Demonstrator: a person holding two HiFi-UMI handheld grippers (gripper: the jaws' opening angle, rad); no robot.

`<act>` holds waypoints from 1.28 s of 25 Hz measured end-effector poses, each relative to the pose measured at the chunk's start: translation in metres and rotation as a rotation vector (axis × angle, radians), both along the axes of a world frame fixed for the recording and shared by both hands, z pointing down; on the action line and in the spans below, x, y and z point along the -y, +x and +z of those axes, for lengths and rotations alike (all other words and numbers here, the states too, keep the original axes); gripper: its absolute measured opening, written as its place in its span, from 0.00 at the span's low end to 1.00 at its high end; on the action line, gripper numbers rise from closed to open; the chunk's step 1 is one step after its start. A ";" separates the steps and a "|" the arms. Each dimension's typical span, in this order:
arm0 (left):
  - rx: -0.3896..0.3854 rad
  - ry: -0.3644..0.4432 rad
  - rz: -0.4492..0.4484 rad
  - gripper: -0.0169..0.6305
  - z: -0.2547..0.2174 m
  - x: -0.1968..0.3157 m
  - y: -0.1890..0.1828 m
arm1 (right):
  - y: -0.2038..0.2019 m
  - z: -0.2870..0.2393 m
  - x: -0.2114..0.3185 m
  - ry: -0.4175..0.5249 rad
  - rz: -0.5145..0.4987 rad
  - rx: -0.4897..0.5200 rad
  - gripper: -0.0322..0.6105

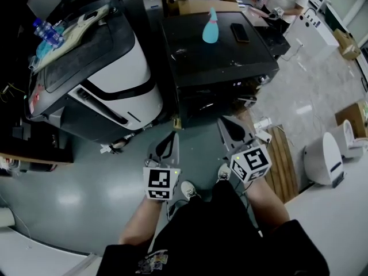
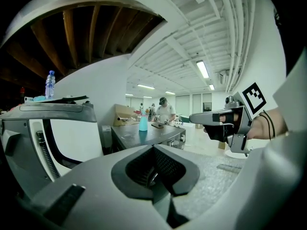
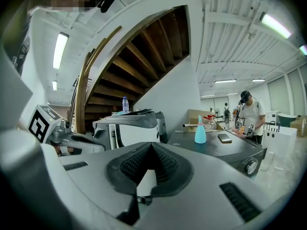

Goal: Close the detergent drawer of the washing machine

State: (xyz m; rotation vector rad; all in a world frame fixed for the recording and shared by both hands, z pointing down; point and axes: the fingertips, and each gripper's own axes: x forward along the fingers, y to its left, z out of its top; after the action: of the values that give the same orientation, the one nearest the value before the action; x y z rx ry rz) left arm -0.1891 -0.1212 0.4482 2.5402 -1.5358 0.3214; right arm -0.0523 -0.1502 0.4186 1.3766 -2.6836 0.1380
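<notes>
The black washing machine (image 1: 218,56) stands ahead of me, its control knob (image 3: 250,166) on the front panel. Its front face (image 1: 207,102) is dark, and I cannot make out the detergent drawer on it. My left gripper (image 1: 173,137) and right gripper (image 1: 225,123) hover side by side in front of the machine, a short way off and touching nothing. Both point at it nearly level. The left gripper (image 2: 154,150) has its jaws shut with nothing between them. The right gripper (image 3: 151,147) is shut and empty too.
A teal spray bottle (image 1: 210,27) and a phone (image 1: 240,32) sit on the machine's lid. A big white-and-black machine (image 1: 109,73) stands at the left, with a water bottle (image 1: 49,32) on it. A wooden pallet (image 1: 282,160) lies at the right, and a person (image 1: 284,2) works behind.
</notes>
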 end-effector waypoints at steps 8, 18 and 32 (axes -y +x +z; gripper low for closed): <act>0.005 -0.017 0.029 0.03 0.001 -0.030 0.053 | 0.042 -0.002 -0.029 -0.006 -0.016 0.006 0.05; 0.019 -0.021 -0.018 0.03 -0.009 -0.087 0.148 | 0.127 -0.002 -0.089 -0.017 -0.089 0.033 0.05; 0.015 -0.030 -0.065 0.03 -0.002 -0.177 0.234 | 0.200 0.004 -0.178 -0.012 -0.172 0.050 0.05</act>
State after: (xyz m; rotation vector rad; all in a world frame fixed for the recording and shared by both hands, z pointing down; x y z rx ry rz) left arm 0.0451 0.0554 0.4464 2.4645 -1.6024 0.3539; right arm 0.1477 0.0273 0.4225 1.1472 -2.8215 0.1743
